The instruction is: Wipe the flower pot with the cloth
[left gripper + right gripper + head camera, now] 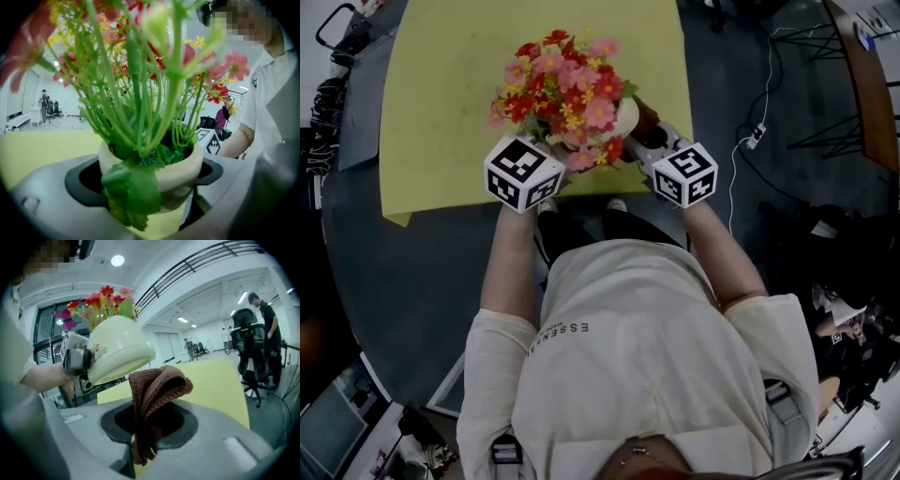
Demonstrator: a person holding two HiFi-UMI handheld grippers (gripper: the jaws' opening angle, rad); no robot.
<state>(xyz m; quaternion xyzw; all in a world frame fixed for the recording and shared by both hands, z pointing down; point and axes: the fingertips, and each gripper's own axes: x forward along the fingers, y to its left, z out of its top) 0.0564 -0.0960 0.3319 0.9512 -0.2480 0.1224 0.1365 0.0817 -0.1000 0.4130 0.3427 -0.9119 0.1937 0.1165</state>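
My left gripper point(151, 183) has its jaws pressed against both sides of the cream flower pot point(182, 169), just under the rim, so the pot sits between my fingers. A green leaf point(132, 188) droops over the near side of the pot, and the stems rise straight up ahead of my fingers. From above, the flowers point(567, 89), red, pink and yellow, spread out past both marker cubes, over the near edge of the yellow table top point(441, 94).

Further right, my right gripper point(144, 430) is clamped on the brown cloth point(158, 384). The cloth is pinched low between the jaws, and its folded top bulges out above them. From these fingers the pot is up and to the left, tilted with its rounded side toward them. It is just beside the top of the cloth, and I cannot tell whether they touch.
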